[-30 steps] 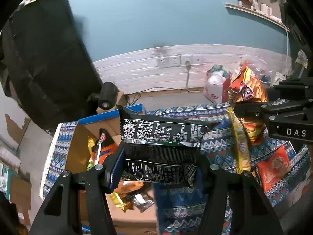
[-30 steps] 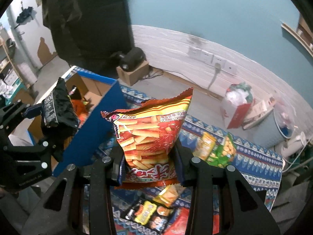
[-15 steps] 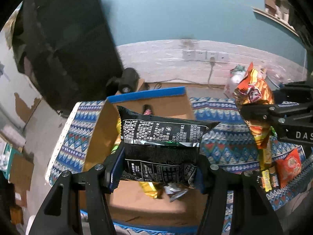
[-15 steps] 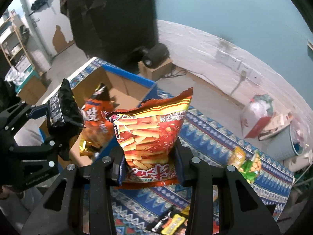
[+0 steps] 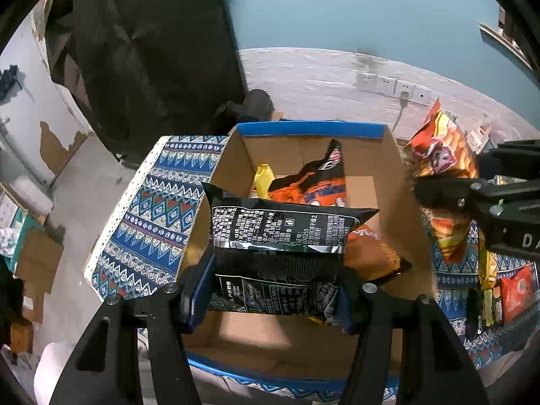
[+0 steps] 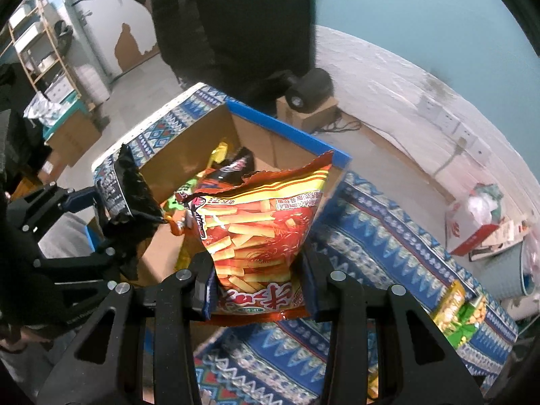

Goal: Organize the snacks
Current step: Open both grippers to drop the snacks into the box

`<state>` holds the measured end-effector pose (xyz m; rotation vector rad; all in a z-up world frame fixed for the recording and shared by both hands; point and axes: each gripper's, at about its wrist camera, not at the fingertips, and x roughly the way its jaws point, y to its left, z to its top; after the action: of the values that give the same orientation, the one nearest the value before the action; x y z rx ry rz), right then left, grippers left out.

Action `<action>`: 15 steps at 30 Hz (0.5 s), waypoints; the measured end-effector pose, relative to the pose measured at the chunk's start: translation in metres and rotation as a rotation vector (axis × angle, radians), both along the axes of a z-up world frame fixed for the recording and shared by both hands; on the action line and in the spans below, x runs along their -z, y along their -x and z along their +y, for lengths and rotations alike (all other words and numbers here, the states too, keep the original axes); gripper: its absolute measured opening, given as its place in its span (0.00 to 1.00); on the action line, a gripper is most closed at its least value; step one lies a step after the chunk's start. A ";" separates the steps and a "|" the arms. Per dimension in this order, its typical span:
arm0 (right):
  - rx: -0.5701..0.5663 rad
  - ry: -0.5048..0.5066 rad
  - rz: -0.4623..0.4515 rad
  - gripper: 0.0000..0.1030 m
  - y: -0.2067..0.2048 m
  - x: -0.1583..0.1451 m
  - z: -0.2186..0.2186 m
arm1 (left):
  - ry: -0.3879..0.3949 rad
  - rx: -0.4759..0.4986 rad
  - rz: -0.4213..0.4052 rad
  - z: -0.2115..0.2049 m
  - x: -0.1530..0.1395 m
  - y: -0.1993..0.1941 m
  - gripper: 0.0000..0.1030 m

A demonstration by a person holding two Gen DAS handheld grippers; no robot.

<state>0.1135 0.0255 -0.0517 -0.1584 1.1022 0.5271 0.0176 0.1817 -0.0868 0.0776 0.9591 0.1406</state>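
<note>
My left gripper (image 5: 275, 290) is shut on a black snack bag (image 5: 280, 236) and holds it above the open cardboard box with a blue rim (image 5: 310, 128). Inside the box lie an orange and black bag (image 5: 314, 182) and a yellow packet (image 5: 263, 177). My right gripper (image 6: 258, 290) is shut on a red and yellow fries bag (image 6: 260, 222), held over the box's right wall (image 6: 287, 131). The left gripper and black bag also show in the right wrist view (image 6: 125, 185). The fries bag shows at the right in the left wrist view (image 5: 442, 155).
The box stands on a blue patterned cloth (image 5: 152, 212). More snack packets lie on the cloth to the right: red ones (image 5: 516, 290) and green and yellow ones (image 6: 459, 310). A black speaker (image 6: 308, 89) on a small carton and a white bag (image 6: 479, 212) stand beyond the table.
Both grippers moved left with their bags. The box has come under the left gripper, and the fries bag now sits at the box's right wall.
</note>
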 end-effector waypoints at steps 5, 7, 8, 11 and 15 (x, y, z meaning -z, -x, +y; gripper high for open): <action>-0.020 0.001 0.023 0.37 -0.004 0.010 0.015 | 0.007 -0.027 0.024 0.012 0.008 -0.003 0.60; -0.025 0.001 0.029 0.37 -0.007 0.014 0.021 | 0.001 -0.040 0.036 0.015 0.012 -0.005 0.63; -0.028 0.001 0.032 0.37 -0.008 0.015 0.022 | -0.007 -0.051 0.042 0.017 0.013 -0.005 0.64; -0.030 -0.006 0.045 0.37 -0.011 0.019 0.027 | -0.031 -0.080 0.051 0.023 0.015 -0.006 0.74; -0.034 -0.008 0.055 0.37 -0.013 0.024 0.031 | -0.018 -0.097 0.047 0.029 0.012 -0.003 0.79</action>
<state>0.1267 0.0567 -0.0754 -0.1562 1.1523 0.5692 0.0209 0.2110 -0.0988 0.0508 1.0091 0.2376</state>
